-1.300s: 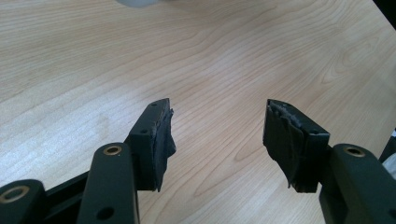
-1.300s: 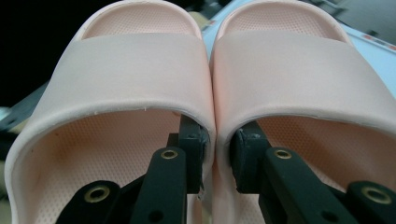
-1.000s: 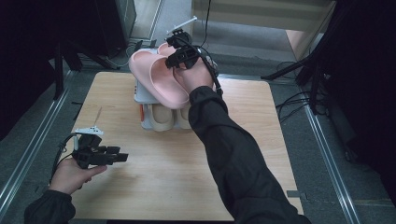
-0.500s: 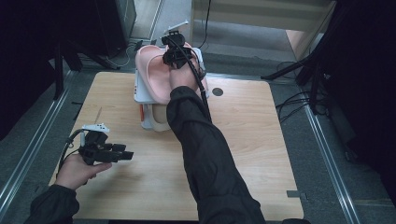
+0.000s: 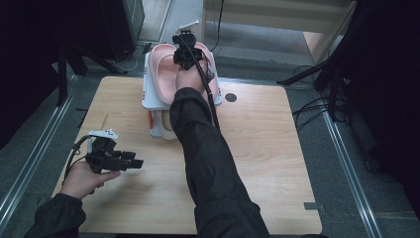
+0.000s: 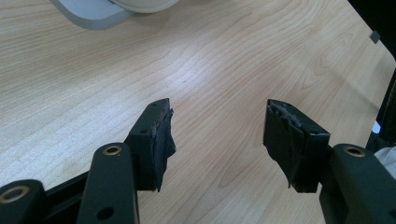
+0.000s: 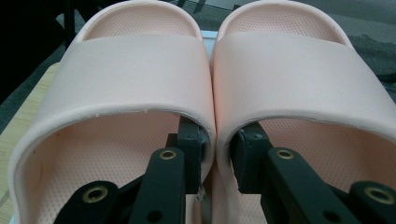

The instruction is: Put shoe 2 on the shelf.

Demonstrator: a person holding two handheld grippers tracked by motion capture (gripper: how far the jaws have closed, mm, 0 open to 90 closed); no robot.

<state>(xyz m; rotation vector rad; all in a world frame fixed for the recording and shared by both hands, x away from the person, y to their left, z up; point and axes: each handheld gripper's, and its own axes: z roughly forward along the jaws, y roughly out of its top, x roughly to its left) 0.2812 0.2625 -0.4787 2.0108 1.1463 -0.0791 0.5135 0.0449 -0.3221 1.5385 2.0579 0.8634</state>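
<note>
Pinching the touching inner straps of both pink slippers (image 7: 210, 88), the right gripper (image 5: 184, 53) holds the pair on top of the white rack (image 5: 147, 91) at the table's (image 5: 257, 148) far edge; release remains, I'd judge; the left gripper (image 6: 217, 135) gapes empty over bare wood.

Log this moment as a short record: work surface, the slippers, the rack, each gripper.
surface: light wooden table
slippers: pair of pink slide slippers, side by side on top of the white rack at the table's far edge
lower shelf: something cream-coloured, too hidden to name
right gripper: one jaw inside each slipper, pinching their touching inner walls together
left gripper: jaws apart, nothing between them, held over bare wood near the table's left front
</note>
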